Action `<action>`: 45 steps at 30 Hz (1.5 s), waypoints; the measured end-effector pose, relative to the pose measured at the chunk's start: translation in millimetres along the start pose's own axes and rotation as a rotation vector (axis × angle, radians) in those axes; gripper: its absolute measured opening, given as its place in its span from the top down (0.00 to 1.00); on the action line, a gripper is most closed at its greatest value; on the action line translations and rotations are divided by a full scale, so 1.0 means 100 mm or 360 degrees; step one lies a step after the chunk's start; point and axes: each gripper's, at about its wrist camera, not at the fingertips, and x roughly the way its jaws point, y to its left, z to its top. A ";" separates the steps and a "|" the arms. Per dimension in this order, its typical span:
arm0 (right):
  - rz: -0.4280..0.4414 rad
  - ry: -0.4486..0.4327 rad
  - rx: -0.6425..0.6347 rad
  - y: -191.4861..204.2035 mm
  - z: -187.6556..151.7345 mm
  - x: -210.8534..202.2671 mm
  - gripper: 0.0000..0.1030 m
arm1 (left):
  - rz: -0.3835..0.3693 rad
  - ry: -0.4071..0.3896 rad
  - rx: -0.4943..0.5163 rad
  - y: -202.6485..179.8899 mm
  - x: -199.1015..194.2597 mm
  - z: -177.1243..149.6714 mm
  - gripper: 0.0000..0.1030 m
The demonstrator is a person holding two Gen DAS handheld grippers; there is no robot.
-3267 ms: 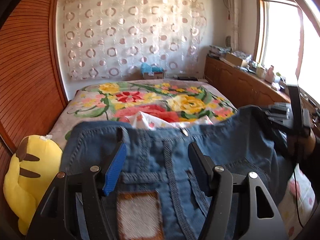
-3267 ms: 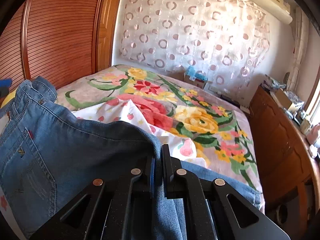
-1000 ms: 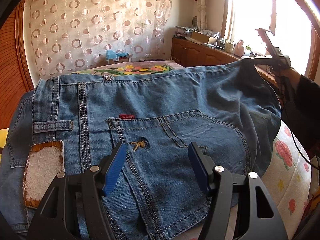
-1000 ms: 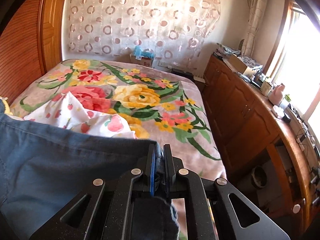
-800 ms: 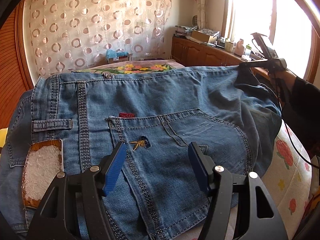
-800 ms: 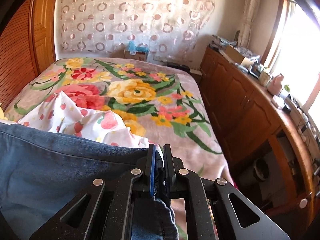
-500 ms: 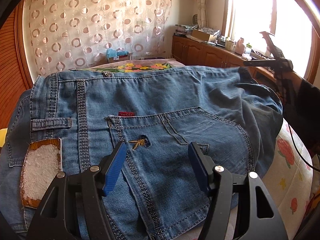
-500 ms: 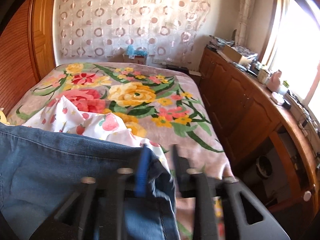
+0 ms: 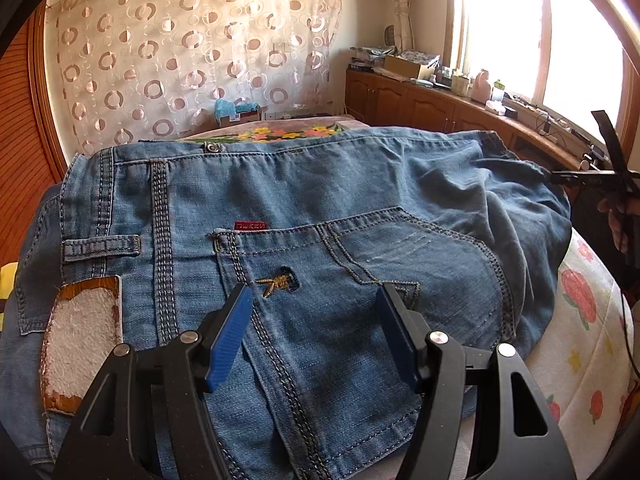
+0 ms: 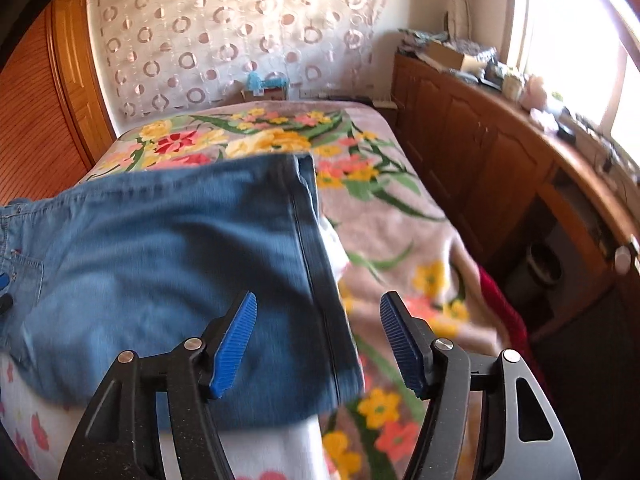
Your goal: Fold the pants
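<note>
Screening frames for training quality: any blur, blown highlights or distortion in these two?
Left wrist: sharp; the jeans show clear stitching, the window at upper right is blown out, and fisheye bends the frame edges. Right wrist: motion-blurred across the jeans and floral blanket, though the open right claw stays crisp; its window is overexposed too.
</note>
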 end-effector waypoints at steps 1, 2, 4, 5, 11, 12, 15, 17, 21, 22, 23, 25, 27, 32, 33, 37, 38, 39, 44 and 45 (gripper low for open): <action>0.0011 0.0007 0.0014 -0.02 -0.04 -0.01 0.35 | 0.0001 -0.0003 0.0002 -0.01 0.00 0.00 0.37; 0.0023 0.0013 0.0029 -0.03 -0.09 -0.03 0.35 | -0.0001 -0.0005 0.0003 0.00 -0.01 0.00 0.37; 0.0037 0.0034 0.0067 -0.01 -0.15 -0.05 0.35 | 0.0000 -0.0003 0.0000 0.01 0.00 0.01 0.37; 0.0050 0.0040 0.0081 -0.02 -0.19 -0.05 0.35 | 0.0001 -0.0002 0.0000 0.01 0.00 0.01 0.37; 0.0124 0.0147 0.0175 -0.07 -0.25 0.05 0.35 | 0.0031 0.0012 0.0020 0.00 0.03 0.03 0.37; 0.0143 0.0157 0.0191 -0.06 -0.26 0.07 0.35 | 0.0041 0.0017 0.0029 0.00 0.04 0.03 0.37; 0.0199 0.0189 0.0254 -0.11 -0.28 0.15 0.35 | 0.0061 0.0033 0.0043 -0.02 0.07 0.05 0.37; 0.0260 0.0188 0.0300 -0.16 -0.27 0.20 0.35 | 0.0069 0.0038 0.0043 -0.02 0.07 0.06 0.37; 0.0350 0.0196 0.0360 -0.25 -0.23 0.23 0.35 | 0.0106 0.0065 0.0017 -0.02 -0.01 0.04 0.37; 0.0361 0.0191 0.0359 -0.27 -0.23 0.23 0.35 | 0.0105 0.0063 0.0003 -0.01 -0.05 0.03 0.37; 0.0372 0.0180 0.0351 -0.27 -0.22 0.24 0.40 | 0.0107 0.0060 -0.0012 0.00 -0.10 0.03 0.37; 0.0380 0.0156 0.0315 -0.26 -0.21 0.21 0.50 | 0.0140 0.0052 -0.0039 0.03 -0.22 0.01 0.37; 0.0352 0.0111 0.0271 -0.24 -0.19 0.16 0.73 | 0.0162 0.0035 -0.0063 0.06 -0.33 -0.01 0.37; 0.0355 0.0001 0.0103 -0.08 -0.13 0.01 0.84 | 0.0233 0.0007 -0.0126 0.19 -0.57 -0.10 0.37; 0.0366 -0.0028 0.0087 -0.07 -0.11 -0.03 0.84 | 0.0250 0.0004 -0.0141 0.22 -0.61 -0.13 0.37; 0.0404 -0.0144 0.0053 -0.01 -0.02 -0.20 0.85 | 0.0311 0.0000 -0.0196 0.34 -0.74 -0.26 0.37; 0.0411 -0.0173 0.0047 0.00 0.00 -0.24 0.85 | 0.0326 -0.0001 -0.0209 0.38 -0.77 -0.30 0.37; 0.0413 -0.0192 0.0043 0.01 0.00 -0.27 0.85 | 0.0346 0.0000 -0.0228 0.44 -0.81 -0.35 0.37; 0.0382 -0.0214 -0.0001 0.08 -0.10 -0.29 0.85 | 0.0412 0.0011 -0.0308 0.61 -0.92 -0.52 0.37; 0.0374 -0.0205 -0.0005 0.10 -0.11 -0.24 0.85 | 0.0425 0.0015 -0.0320 0.66 -0.93 -0.54 0.37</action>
